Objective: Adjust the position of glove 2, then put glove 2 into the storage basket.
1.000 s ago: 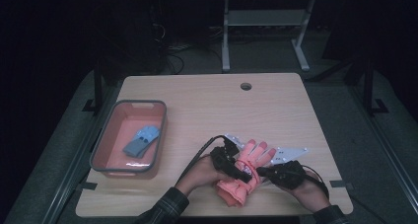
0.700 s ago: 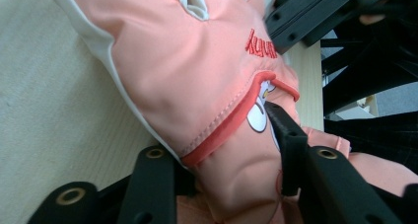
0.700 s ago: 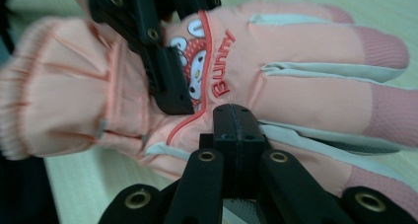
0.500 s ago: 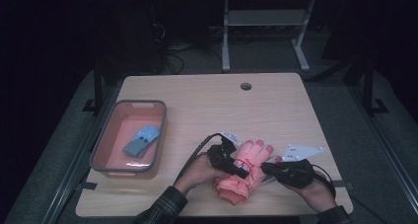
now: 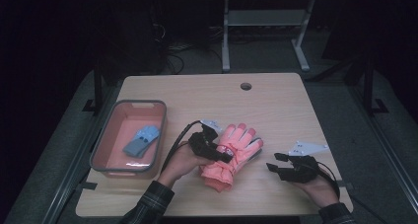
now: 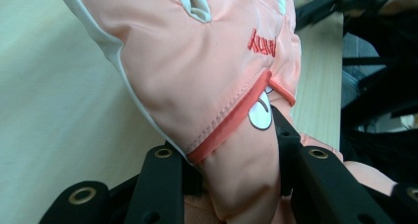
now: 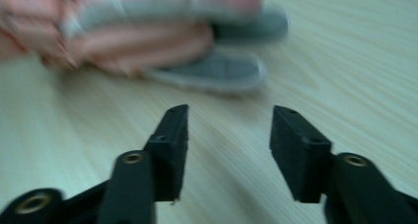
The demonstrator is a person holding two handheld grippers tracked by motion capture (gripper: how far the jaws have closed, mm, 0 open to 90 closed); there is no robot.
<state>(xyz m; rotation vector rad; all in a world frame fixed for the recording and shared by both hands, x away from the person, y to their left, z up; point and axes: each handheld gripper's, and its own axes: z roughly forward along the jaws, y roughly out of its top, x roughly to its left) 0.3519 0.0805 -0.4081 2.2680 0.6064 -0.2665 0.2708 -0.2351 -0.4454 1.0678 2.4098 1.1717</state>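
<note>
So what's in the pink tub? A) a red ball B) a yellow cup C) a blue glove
C: a blue glove lies inside the pink tub at the table's left, seen in the high view.

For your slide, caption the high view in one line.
Left gripper clamps a pink ski glove beside a pink bin; right gripper open.

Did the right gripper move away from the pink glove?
Yes. The right gripper has slid right, toward the table's right edge, off the glove. Its fingers have just been opening, nothing between them.
</note>
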